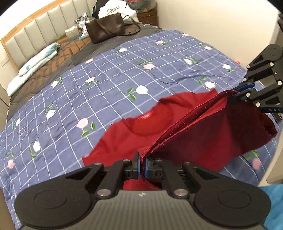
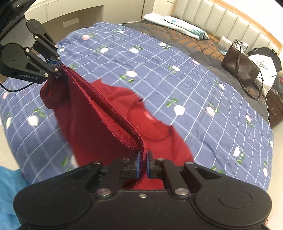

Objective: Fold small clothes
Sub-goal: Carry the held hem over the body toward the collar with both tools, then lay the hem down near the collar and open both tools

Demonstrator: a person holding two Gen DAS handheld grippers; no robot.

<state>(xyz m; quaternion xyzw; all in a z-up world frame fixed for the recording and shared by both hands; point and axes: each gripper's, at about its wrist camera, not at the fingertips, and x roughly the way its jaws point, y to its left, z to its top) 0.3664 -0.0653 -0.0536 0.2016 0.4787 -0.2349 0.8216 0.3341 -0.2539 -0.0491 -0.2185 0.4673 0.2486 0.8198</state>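
A dark red garment [image 1: 203, 134] hangs stretched between both grippers above the bed, its hem pulled taut. My left gripper [image 1: 142, 165] is shut on one end of that hem. My right gripper [image 1: 237, 92] is shut on the other end, up at the right of the left wrist view. In the right wrist view the red garment [image 2: 92, 123] runs from my right gripper [image 2: 143, 163] up to the left gripper [image 2: 57, 69] at the upper left. The rest of the garment, with its neckline and label, sags onto the blue quilt [image 1: 106, 74].
The blue checked flower quilt [image 2: 176, 79] covers most of the bed. A brown handbag [image 1: 106, 29] and white bag [image 1: 116, 10] sit near the padded headboard [image 1: 35, 30], with a folded light blue cloth [image 1: 33, 63]. A bright blue fabric [image 2: 8, 192] lies at the bed's near edge.
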